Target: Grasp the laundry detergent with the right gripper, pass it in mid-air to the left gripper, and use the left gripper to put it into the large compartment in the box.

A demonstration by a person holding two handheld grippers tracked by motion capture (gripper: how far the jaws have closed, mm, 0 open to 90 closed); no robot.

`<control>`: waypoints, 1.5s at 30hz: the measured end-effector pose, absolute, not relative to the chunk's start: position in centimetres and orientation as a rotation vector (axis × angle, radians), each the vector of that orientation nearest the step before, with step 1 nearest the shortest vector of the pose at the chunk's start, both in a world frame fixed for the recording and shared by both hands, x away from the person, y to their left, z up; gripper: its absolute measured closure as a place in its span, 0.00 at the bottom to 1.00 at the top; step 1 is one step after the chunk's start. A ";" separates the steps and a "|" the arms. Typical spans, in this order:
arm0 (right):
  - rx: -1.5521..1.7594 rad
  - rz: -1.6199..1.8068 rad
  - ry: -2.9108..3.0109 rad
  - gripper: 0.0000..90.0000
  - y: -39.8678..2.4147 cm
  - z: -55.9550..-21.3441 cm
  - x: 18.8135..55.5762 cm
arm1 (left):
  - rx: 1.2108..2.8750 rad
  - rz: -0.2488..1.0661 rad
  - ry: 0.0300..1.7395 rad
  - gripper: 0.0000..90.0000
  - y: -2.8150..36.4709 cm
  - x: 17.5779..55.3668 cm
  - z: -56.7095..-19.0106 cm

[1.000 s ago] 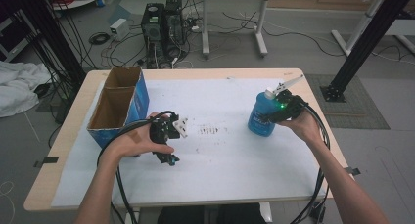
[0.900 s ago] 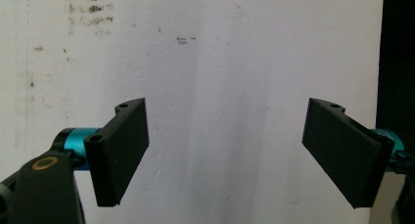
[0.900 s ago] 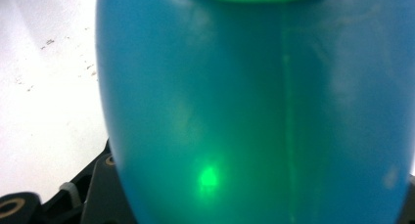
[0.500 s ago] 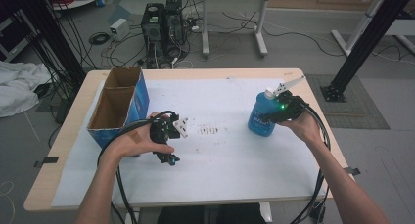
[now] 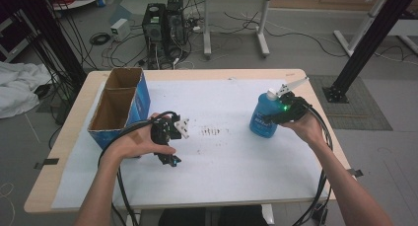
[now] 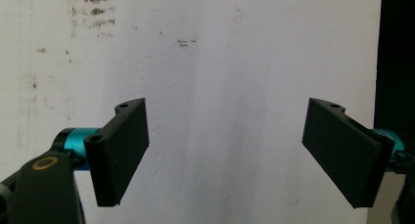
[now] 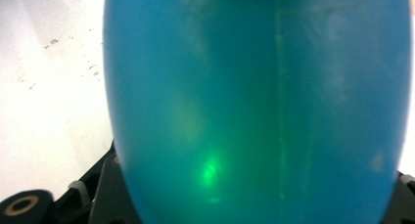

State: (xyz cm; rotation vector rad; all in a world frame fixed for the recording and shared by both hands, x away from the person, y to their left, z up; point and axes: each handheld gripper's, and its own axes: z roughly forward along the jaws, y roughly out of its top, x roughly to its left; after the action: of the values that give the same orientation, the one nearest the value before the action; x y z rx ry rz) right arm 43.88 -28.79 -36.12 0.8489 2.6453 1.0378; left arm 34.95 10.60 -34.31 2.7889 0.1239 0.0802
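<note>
Blue bottle (image 5: 264, 117) stands upright at the counter's (image 5: 226, 75) right side, pressed close against the right tool (image 5: 276, 116); whether it is clamped I cannot tell. Left tool (image 6: 225, 150) hangs wide open, empty. Likely next: lift toward the cardboard box (image 5: 118, 107).

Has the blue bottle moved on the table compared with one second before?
No. The blue bottle stands at the same place near the table right edge, with the right gripper on it.

The blue bottle (image 7: 259, 106) sits so close that it looks blurry — its top and bottom are cut off, and it hides the right tongs' jaws.
</note>
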 end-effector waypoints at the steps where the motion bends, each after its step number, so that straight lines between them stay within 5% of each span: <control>1: 0.844 1.040 2.647 0.51 -28.8 -36.1 43.9 | 2.790 0.080 0.122 0.20 10.6 35.0 -34.3; 21: 0.615 1.052 2.728 0.51 -25.8 -33.4 42.1 | 2.749 0.085 0.122 0.20 9.7 35.4 -30.3; 31: 0.313 1.092 2.861 0.51 -20.7 -30.1 40.0 | 2.668 0.095 0.210 0.20 8.6 36.3 -24.4; 45: 0.076 1.099 2.947 0.51 -13.9 -29.7 39.1 | 2.667 0.052 0.231 0.20 5.6 37.0 -22.8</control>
State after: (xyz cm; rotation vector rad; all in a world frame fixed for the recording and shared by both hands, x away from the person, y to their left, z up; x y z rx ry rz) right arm 39.12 -13.89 -29.66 0.0756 2.9474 1.0990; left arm 37.02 5.55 -22.83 2.6671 0.2309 0.0525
